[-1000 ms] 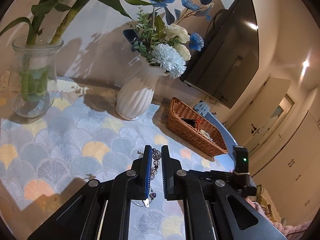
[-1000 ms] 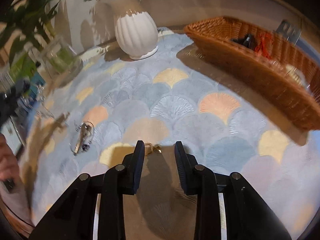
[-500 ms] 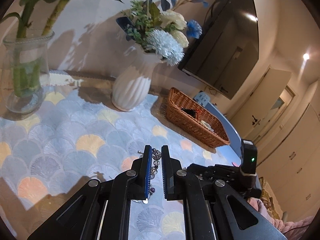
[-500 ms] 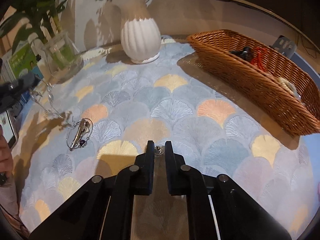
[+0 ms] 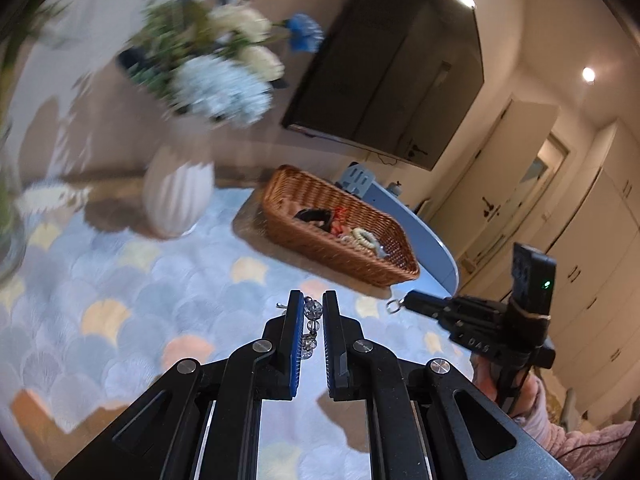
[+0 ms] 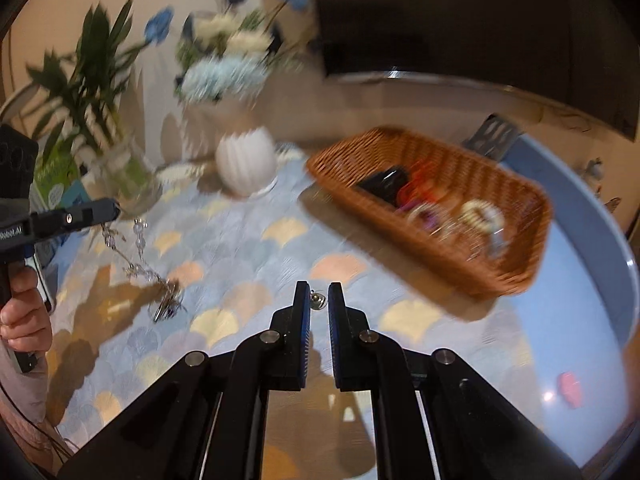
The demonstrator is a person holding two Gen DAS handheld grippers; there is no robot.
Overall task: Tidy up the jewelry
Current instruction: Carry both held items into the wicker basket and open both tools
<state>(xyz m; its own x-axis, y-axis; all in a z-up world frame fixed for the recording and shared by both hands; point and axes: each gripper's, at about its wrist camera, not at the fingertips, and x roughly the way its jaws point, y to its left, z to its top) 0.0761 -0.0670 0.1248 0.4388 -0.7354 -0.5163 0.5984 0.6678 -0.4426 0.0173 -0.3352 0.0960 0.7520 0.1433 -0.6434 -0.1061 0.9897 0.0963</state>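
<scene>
A string of clear beads (image 5: 312,312) sits between the fingers of my left gripper (image 5: 312,298), which is shut on it. In the right wrist view that left gripper (image 6: 113,210) is at the left, and the bead chain (image 6: 138,240) hangs from it down to a metal pendant (image 6: 168,305) just over the patterned cloth. My right gripper (image 6: 318,290) is shut on a small metal ring (image 6: 319,300). It also shows in the left wrist view as the right gripper (image 5: 408,303), above the table's edge with the ring (image 5: 393,306) at its tip. The wicker basket (image 5: 340,258) (image 6: 400,236) holds several jewelry pieces.
A white ribbed vase (image 5: 178,196) (image 6: 246,166) with flowers stands behind the cloth, left of the basket. A glass vase (image 6: 128,176) with green stems is further left. A dark TV (image 5: 392,80) hangs behind. A grey stand (image 6: 494,136) sits beyond the basket. The blue table rim (image 6: 600,264) curves at right.
My right gripper shut on the small ring and lifted it off the cloth. My left gripper rose with the bead chain, dragging its pendant. Both views have swung towards the basket.
</scene>
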